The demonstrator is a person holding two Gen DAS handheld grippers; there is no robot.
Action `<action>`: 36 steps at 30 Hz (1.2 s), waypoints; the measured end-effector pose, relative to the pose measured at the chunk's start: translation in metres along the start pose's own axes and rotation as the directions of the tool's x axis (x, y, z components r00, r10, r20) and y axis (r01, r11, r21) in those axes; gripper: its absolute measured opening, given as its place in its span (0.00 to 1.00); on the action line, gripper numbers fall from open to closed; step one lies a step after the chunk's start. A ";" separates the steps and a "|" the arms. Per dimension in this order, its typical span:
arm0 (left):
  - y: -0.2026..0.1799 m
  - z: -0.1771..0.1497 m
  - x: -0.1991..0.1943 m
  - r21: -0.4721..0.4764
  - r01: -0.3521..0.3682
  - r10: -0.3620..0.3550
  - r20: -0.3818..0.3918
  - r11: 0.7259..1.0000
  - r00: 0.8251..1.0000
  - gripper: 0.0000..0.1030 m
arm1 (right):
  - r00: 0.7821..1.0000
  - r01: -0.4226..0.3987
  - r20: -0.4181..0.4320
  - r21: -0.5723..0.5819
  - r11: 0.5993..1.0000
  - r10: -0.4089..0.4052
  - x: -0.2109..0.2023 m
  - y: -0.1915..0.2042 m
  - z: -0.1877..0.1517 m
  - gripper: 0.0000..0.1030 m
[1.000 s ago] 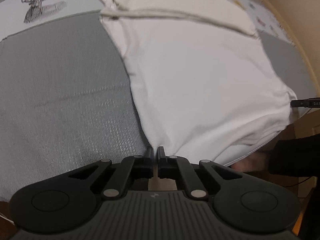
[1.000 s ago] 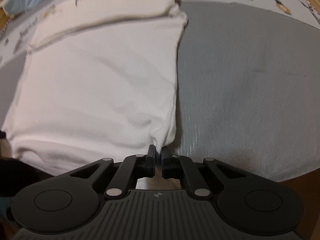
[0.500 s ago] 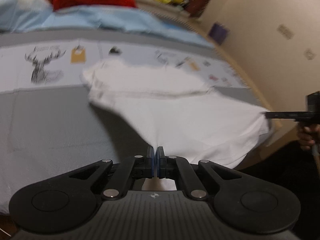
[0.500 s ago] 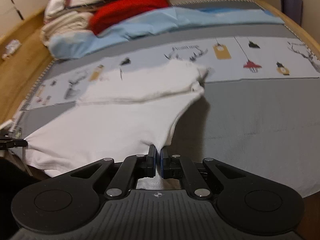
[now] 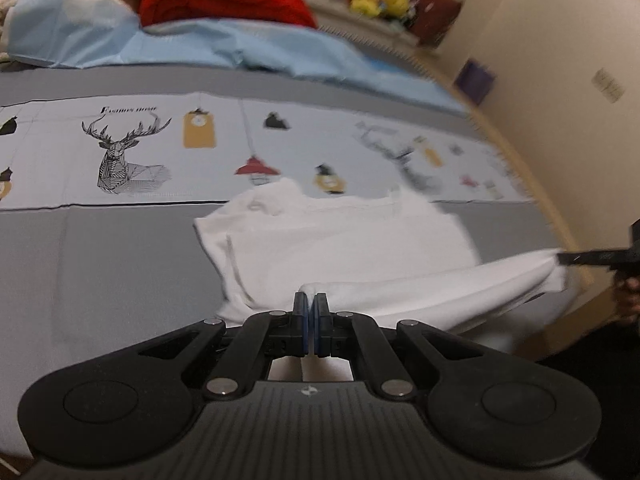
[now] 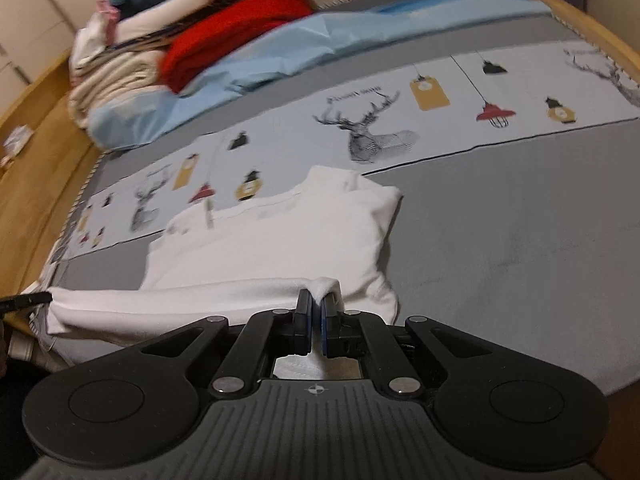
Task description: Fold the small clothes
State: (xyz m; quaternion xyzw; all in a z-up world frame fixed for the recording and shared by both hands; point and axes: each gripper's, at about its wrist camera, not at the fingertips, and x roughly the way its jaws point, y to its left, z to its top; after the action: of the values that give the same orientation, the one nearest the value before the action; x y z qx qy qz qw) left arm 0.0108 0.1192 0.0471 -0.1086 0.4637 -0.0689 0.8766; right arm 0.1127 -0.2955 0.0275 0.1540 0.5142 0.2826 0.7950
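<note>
Left claw (image 5: pixel 310 304), right claw (image 6: pixel 316 304) each pinch near hem corner of white cotton shirt (image 6: pixel 272 236); collar end lies ahead on bed, hem stretched crosswise.

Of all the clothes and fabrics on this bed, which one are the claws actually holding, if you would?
The white garment spread on the grey cover, nearest the cameras. Both claws pinch its near hem; the red and cream pieces lie stacked untouched at the far end.

In the lower centre of the frame, the right hand-held gripper (image 6: pixel 315 307) is closed on a corner of the white garment (image 6: pixel 280 240), and the lifted hem stretches to the left edge. The garment lies on a grey bed cover (image 6: pixel 500 248). A pile of folded clothes (image 6: pixel 168 44) sits in the upper left.
</note>
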 end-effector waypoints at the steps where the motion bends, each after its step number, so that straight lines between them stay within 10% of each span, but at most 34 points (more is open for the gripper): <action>1: 0.006 0.008 0.019 -0.002 -0.025 0.025 -0.019 1.000 1.000 0.02 | 1.000 0.013 -0.010 0.002 1.000 -0.013 0.013 -0.001 0.008 0.03; 15: 0.040 0.065 0.149 -0.010 -0.187 0.182 -0.182 0.982 0.966 0.02 | 0.980 0.154 -0.130 0.032 0.987 -0.149 0.171 -0.015 0.085 0.03; 27: 0.040 0.067 0.158 -0.007 -0.215 0.208 -0.213 0.977 0.955 0.09 | 0.975 0.178 -0.141 0.042 0.983 -0.171 0.190 -0.017 0.090 0.05; 31: 0.062 0.073 0.134 -0.113 -0.233 0.218 -0.131 0.966 0.967 0.20 | 0.976 0.218 -0.039 0.091 0.972 -0.215 0.169 -0.028 0.095 0.27; 36: 0.071 0.058 0.131 -0.065 -0.213 0.195 -0.209 0.975 0.958 0.25 | 0.983 0.183 -0.015 0.088 0.979 -0.183 0.151 -0.048 0.090 0.27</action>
State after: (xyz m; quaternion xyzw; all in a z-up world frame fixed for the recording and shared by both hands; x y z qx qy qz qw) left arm 0.1336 0.1661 -0.0435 -0.0908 0.5613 0.0315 0.8220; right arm 0.2555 -0.2380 -0.0700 0.1401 0.5409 0.1857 0.8082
